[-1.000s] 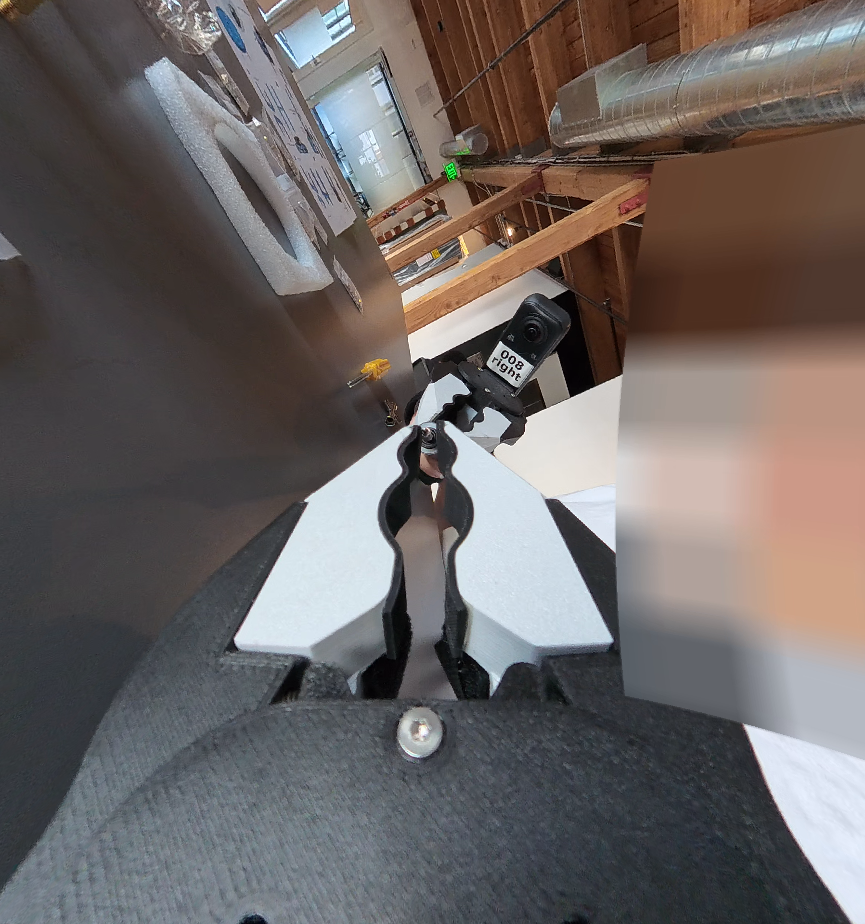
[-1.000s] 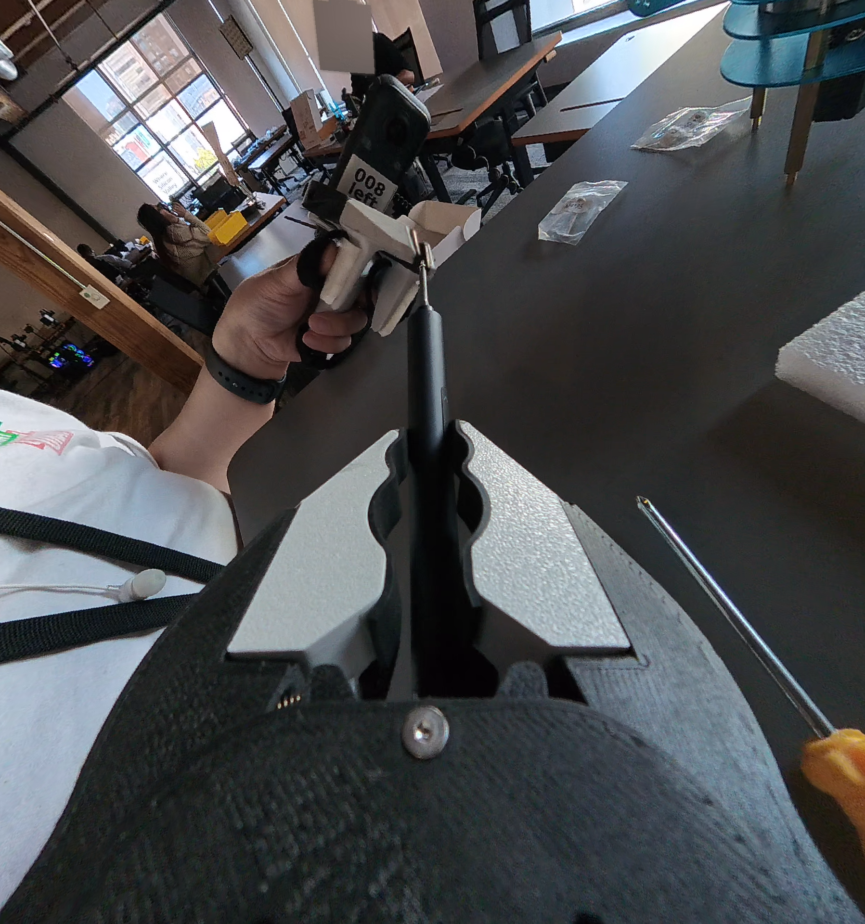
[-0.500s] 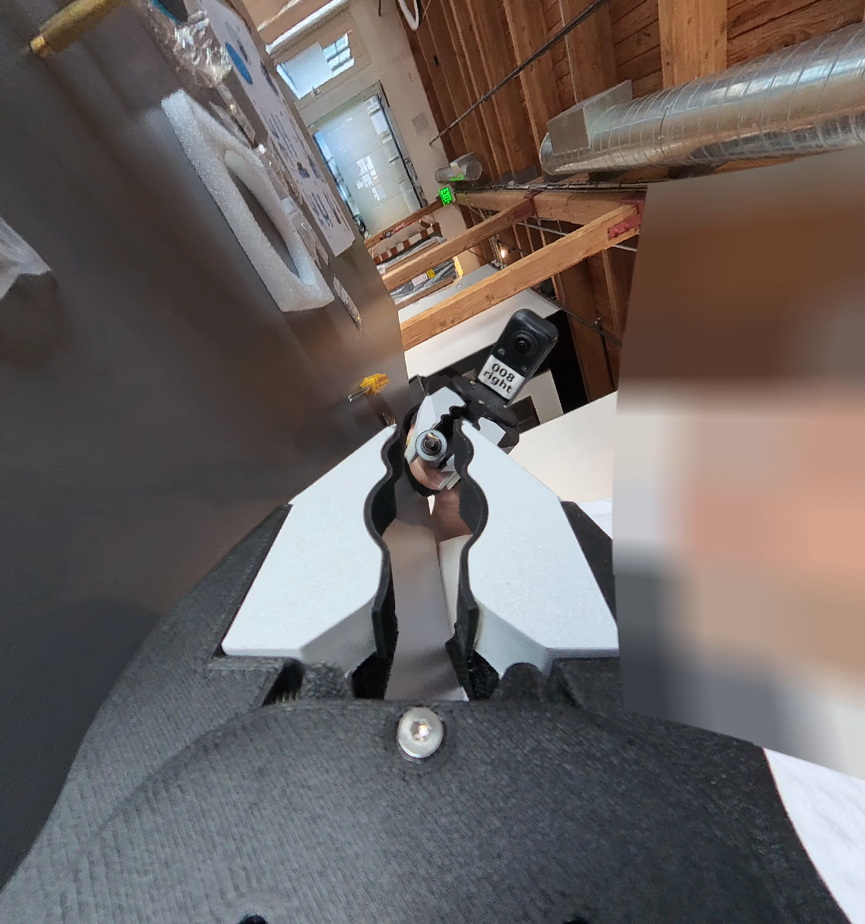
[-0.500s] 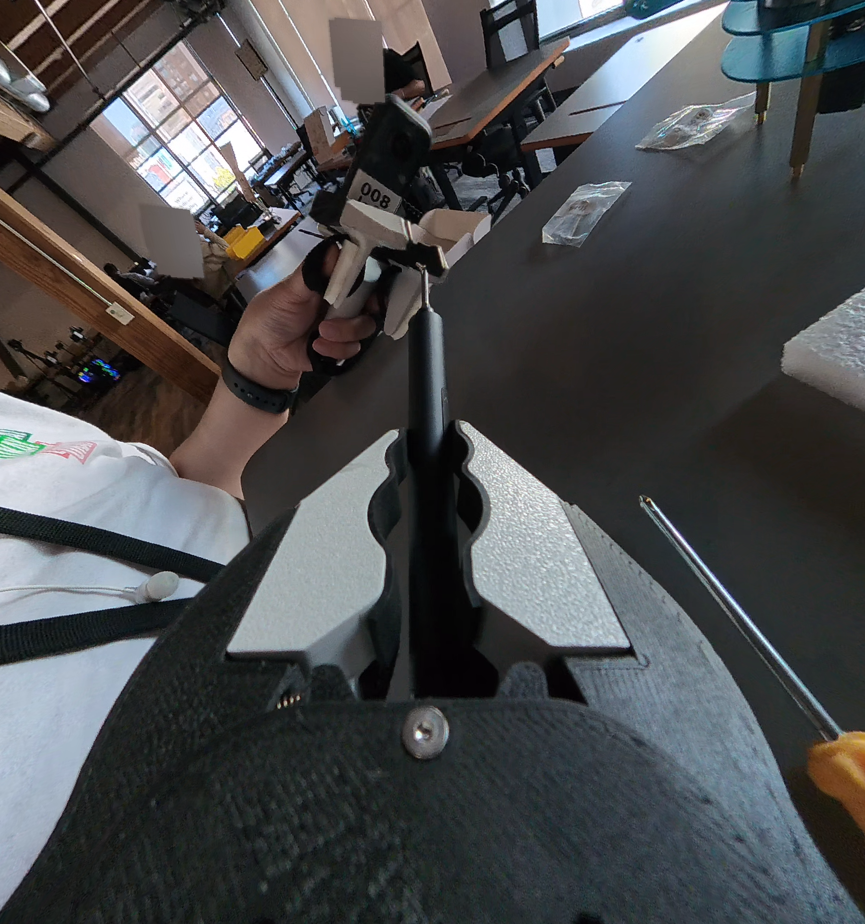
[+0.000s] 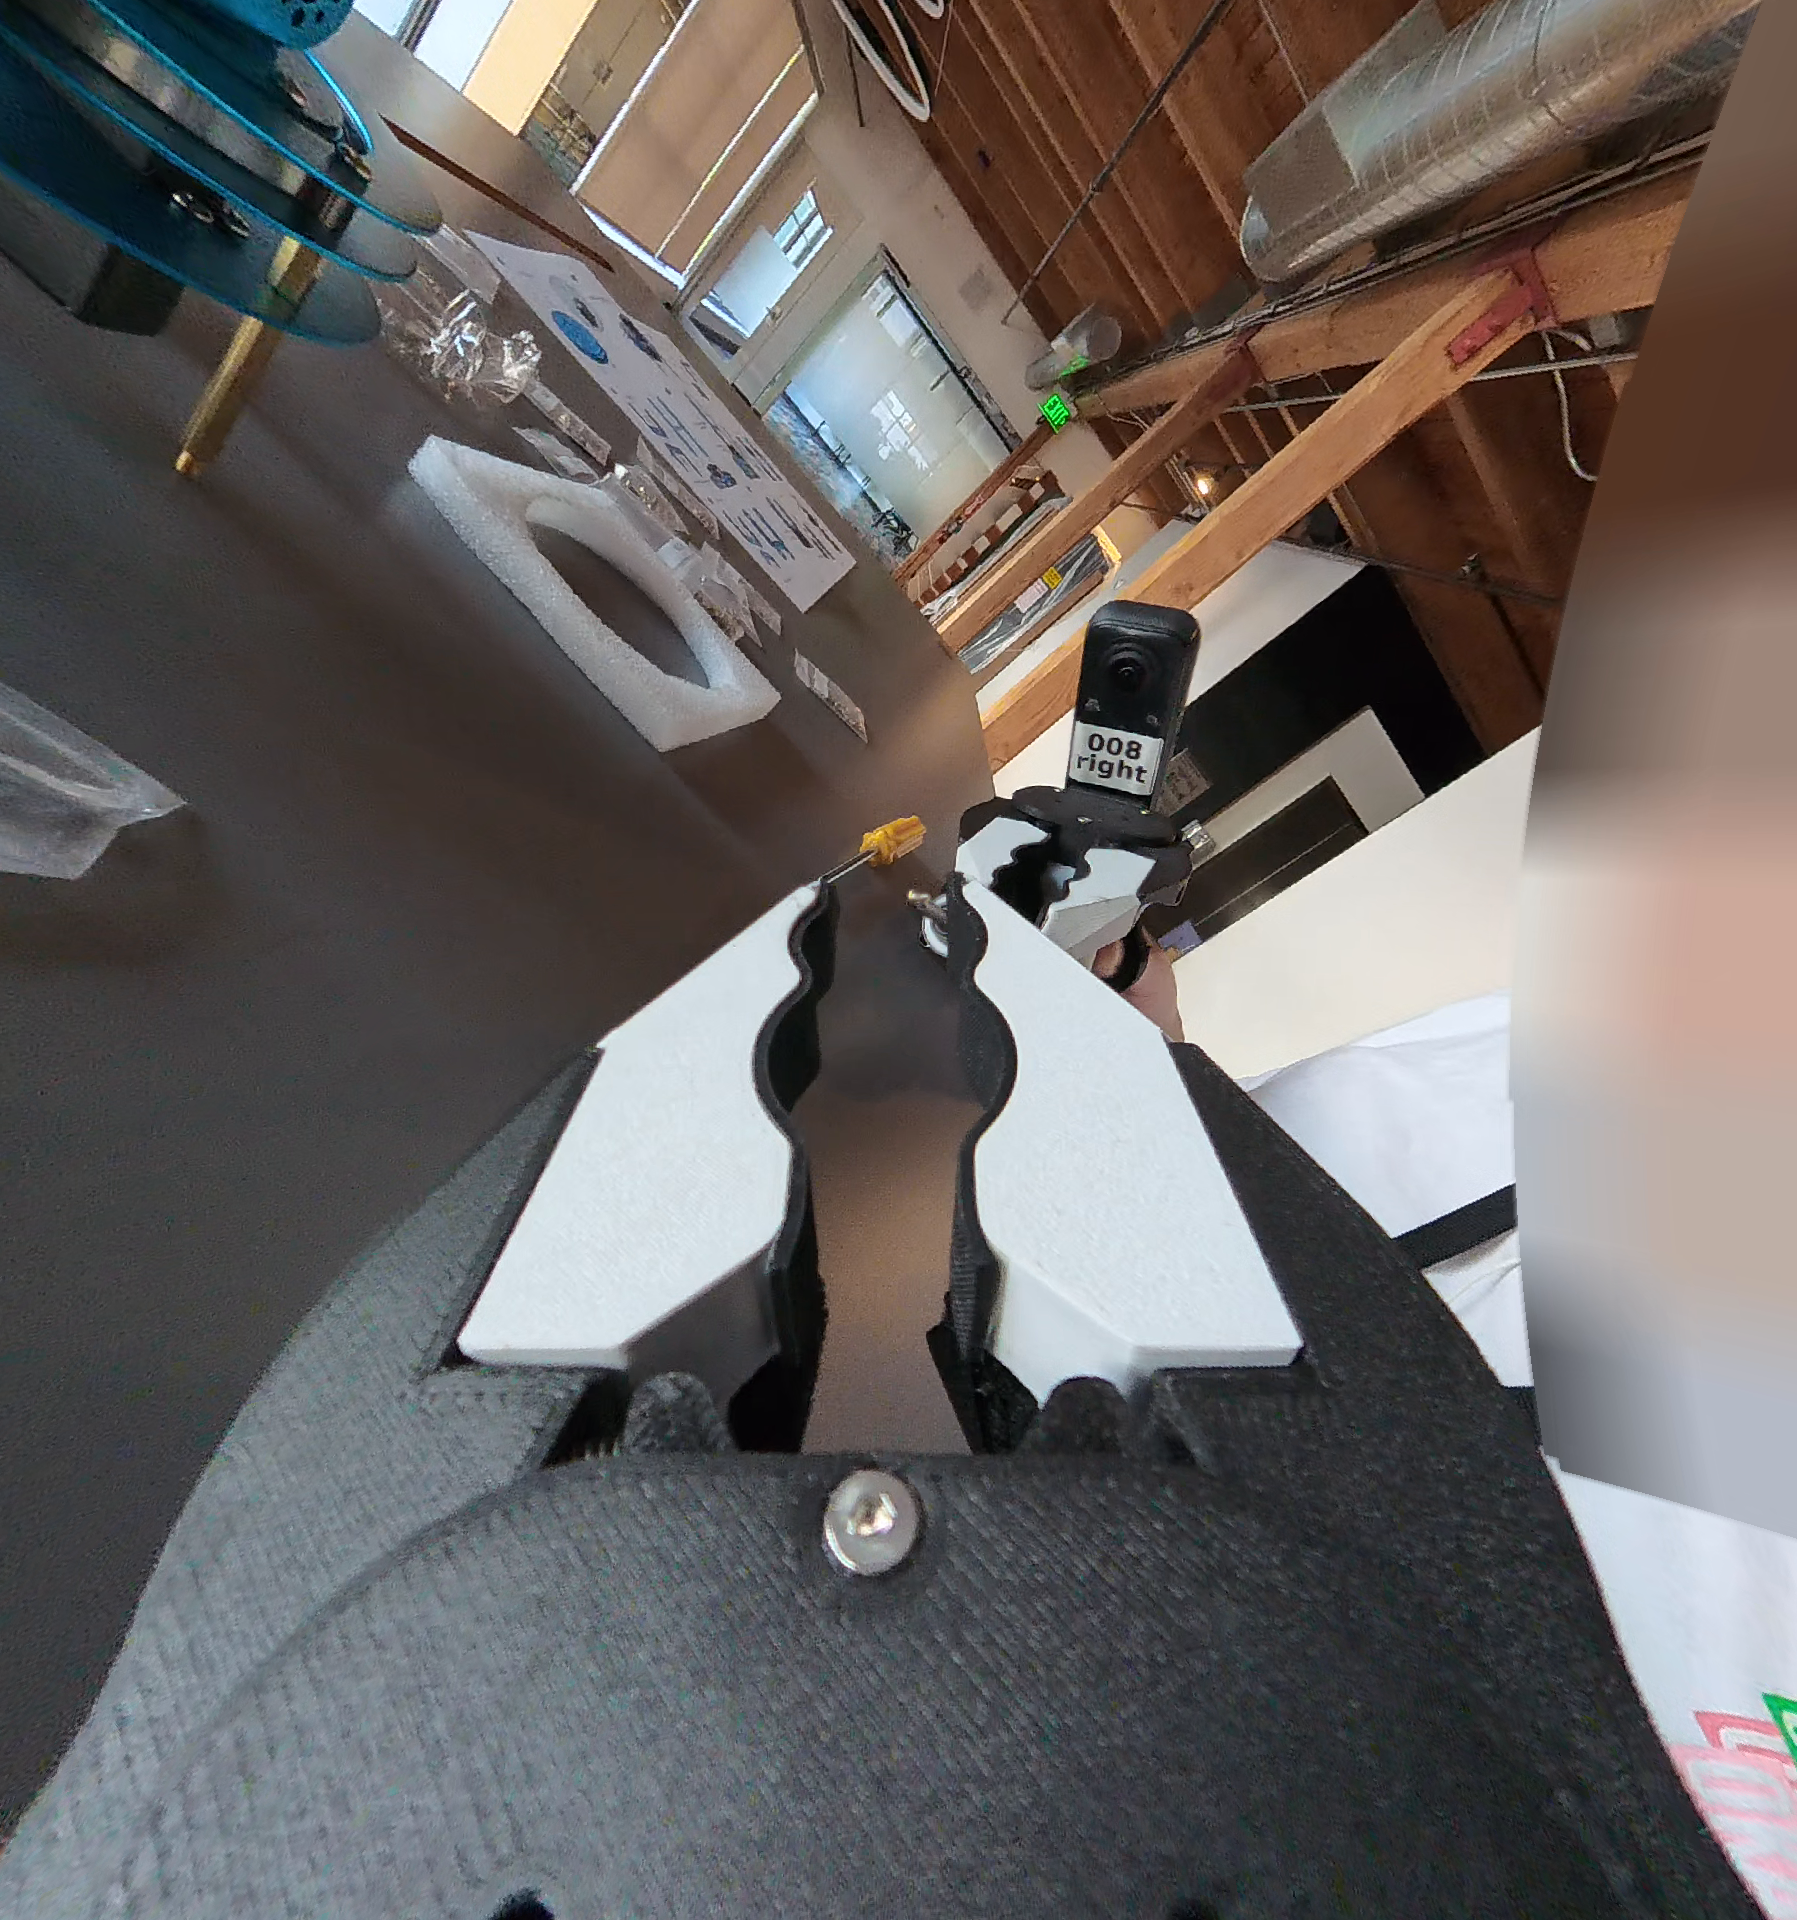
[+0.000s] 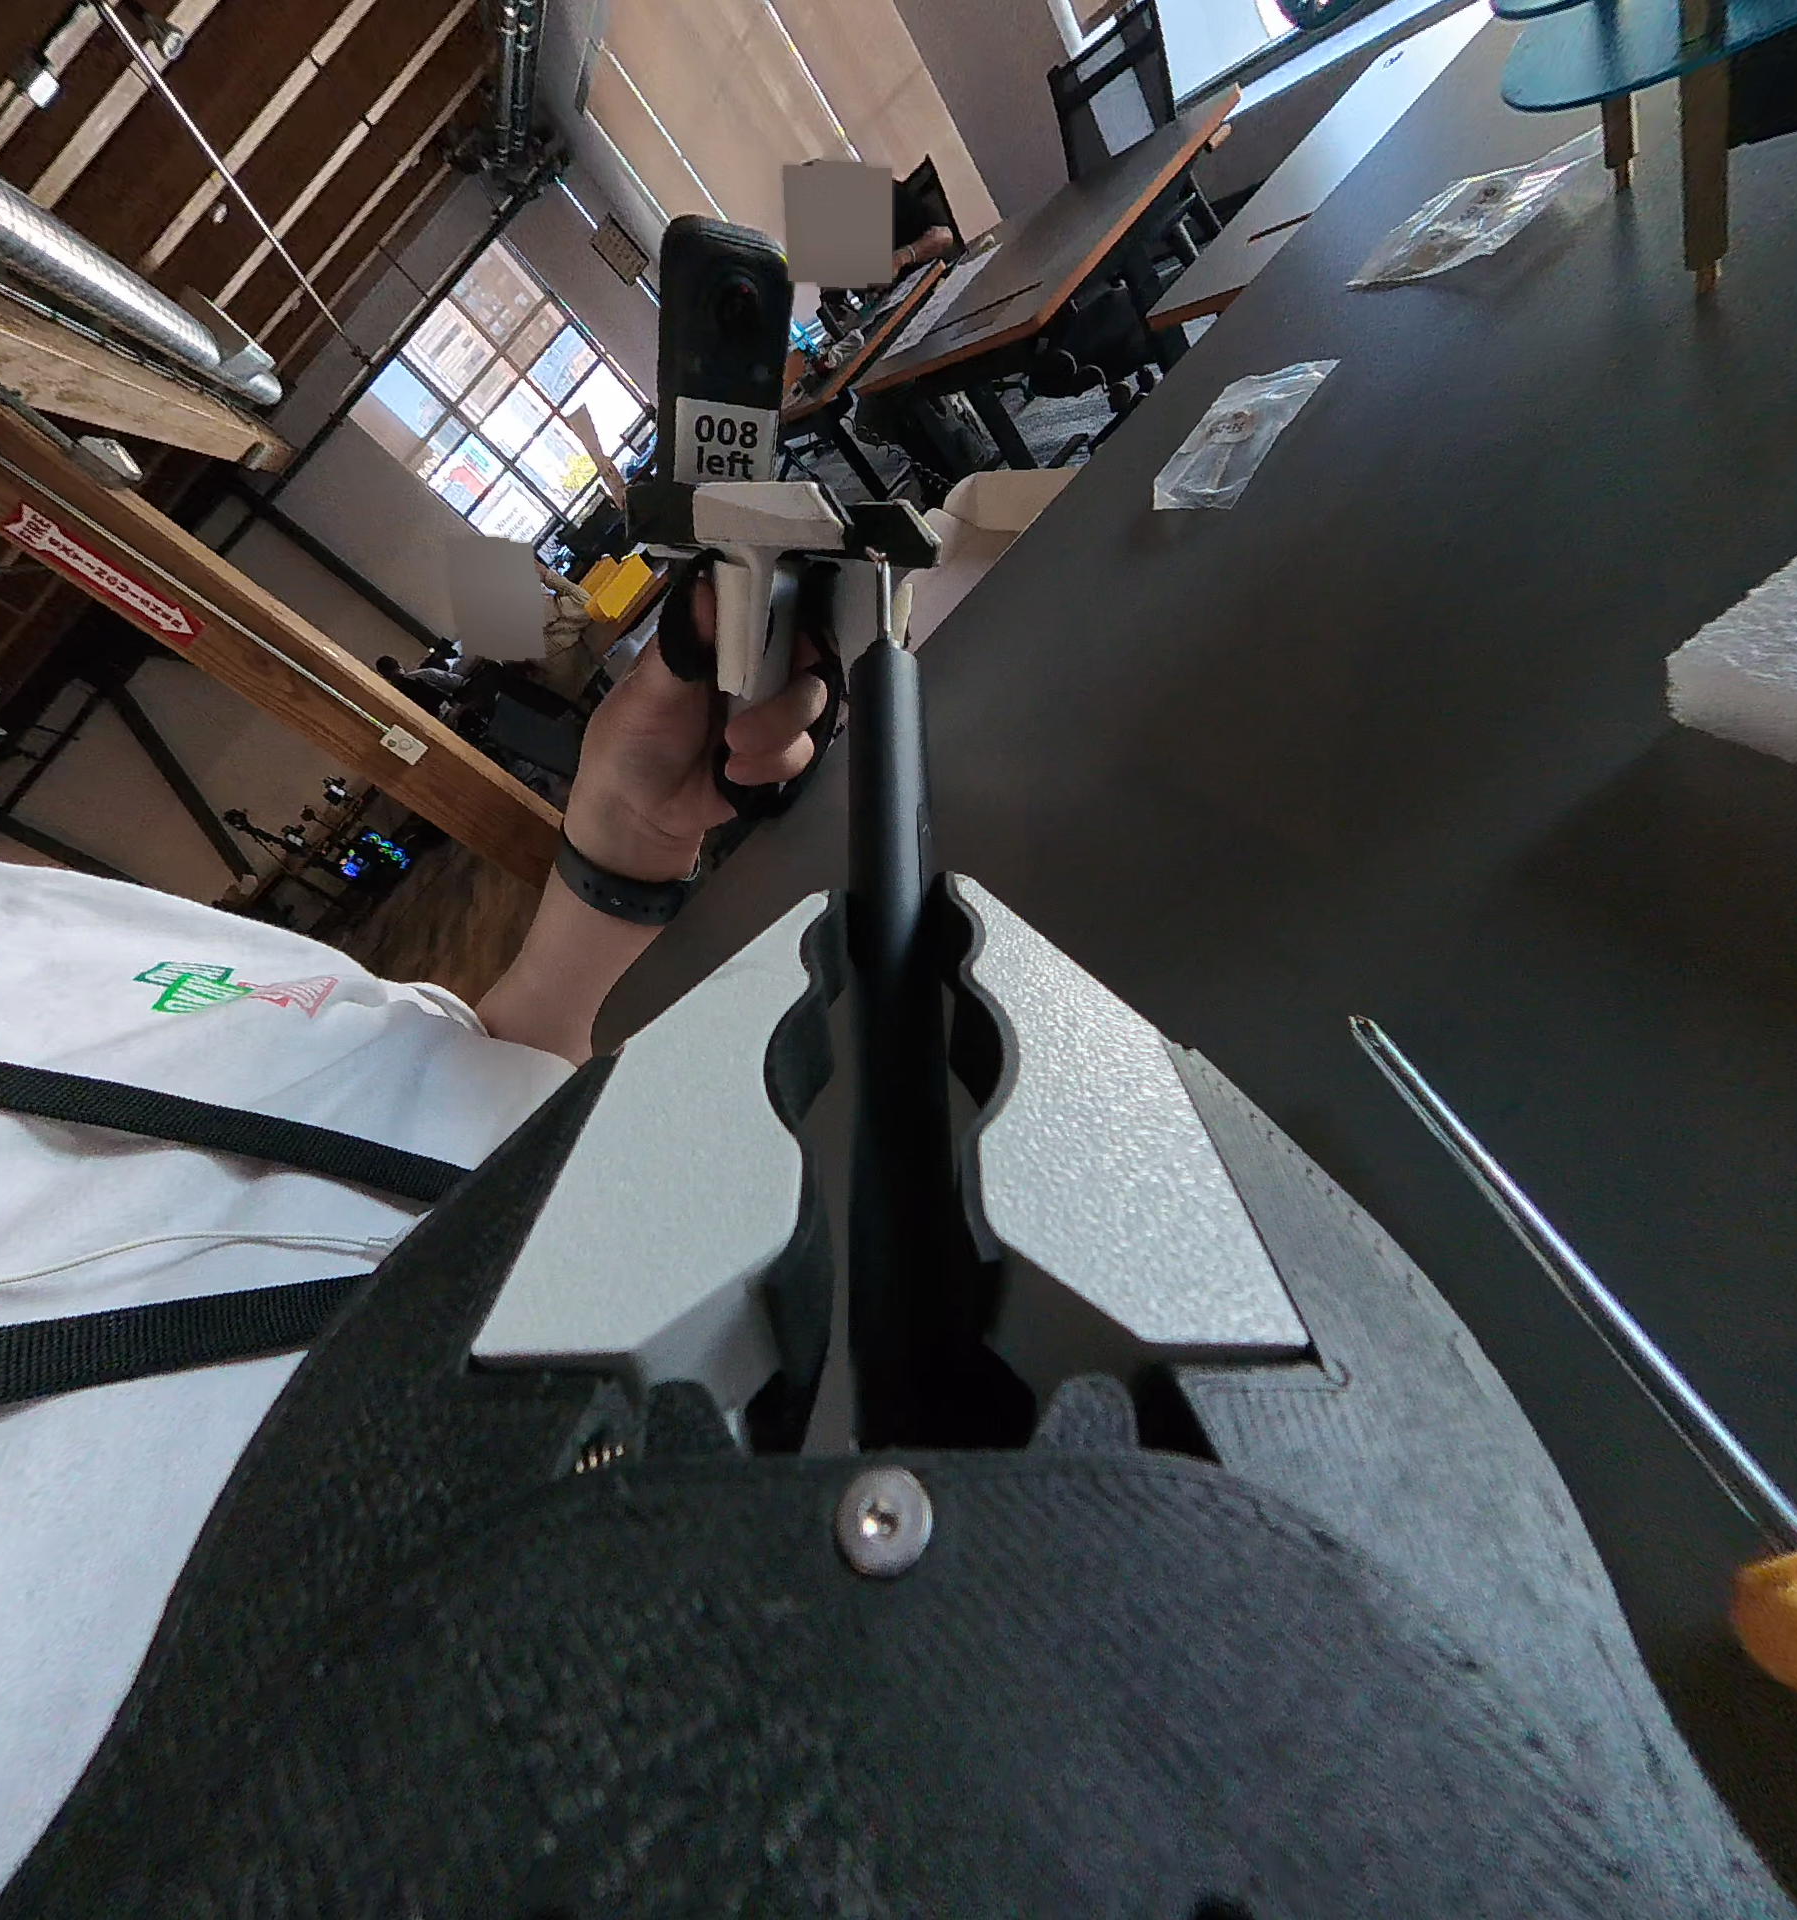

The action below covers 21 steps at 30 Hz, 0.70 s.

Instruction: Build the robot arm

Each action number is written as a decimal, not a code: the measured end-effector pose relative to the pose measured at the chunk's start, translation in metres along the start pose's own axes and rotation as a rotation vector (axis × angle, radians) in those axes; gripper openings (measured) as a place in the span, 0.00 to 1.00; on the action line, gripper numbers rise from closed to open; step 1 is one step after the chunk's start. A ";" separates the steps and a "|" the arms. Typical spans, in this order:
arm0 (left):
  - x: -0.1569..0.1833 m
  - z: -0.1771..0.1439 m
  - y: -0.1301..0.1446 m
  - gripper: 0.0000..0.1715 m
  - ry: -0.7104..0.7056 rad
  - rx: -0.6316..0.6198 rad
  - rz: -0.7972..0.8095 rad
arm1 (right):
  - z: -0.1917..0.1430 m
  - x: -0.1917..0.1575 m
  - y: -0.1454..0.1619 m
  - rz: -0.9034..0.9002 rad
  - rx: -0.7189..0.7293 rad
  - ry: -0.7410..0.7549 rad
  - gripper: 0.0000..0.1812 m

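From where I stand, the right gripper (image 6: 889, 904) is clamped on a black driver (image 6: 883, 790). The driver points straight out along the fingers, and its thin bit reaches up to the underside of the left gripper (image 6: 769, 540), which a hand (image 6: 665, 748) holds just off the table (image 6: 1393, 831) edge. The left gripper's jaws are spread wide and hold nothing. In its own view the bit tip (image 5: 923, 914) sits just beside one fingertip, not between them. A yellow-handled screwdriver (image 6: 1559, 1268) lies on the table next to the right gripper, with a foam block (image 6: 1787, 665) farther off. A second ago the left jaws were nearly shut around that bit tip. They have since parted, and the gripper has swung to face more of the table.
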<state>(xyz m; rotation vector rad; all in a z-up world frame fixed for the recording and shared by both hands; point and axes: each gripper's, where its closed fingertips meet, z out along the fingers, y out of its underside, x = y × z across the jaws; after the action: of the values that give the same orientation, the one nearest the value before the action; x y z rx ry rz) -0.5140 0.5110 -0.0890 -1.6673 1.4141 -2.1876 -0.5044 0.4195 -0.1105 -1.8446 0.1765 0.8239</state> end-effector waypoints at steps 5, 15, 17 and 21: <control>-0.002 0.000 0.001 0.10 -0.009 -0.006 -0.009 | -0.001 0.000 0.000 0.002 0.006 -0.007 0.09; -0.001 -0.001 -0.001 0.09 0.016 0.008 -0.031 | 0.000 0.000 0.000 0.007 0.004 -0.013 0.09; -0.001 -0.002 -0.001 0.09 0.019 0.010 -0.036 | 0.000 0.000 0.000 0.010 0.003 -0.015 0.09; -0.001 -0.001 0.001 0.07 0.011 -0.006 -0.030 | 0.000 0.000 0.000 0.017 0.006 -0.019 0.09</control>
<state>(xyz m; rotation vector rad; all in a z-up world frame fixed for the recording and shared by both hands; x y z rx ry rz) -0.5144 0.5112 -0.0905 -1.6921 1.4081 -2.2139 -0.5038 0.4193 -0.1103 -1.8313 0.1823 0.8520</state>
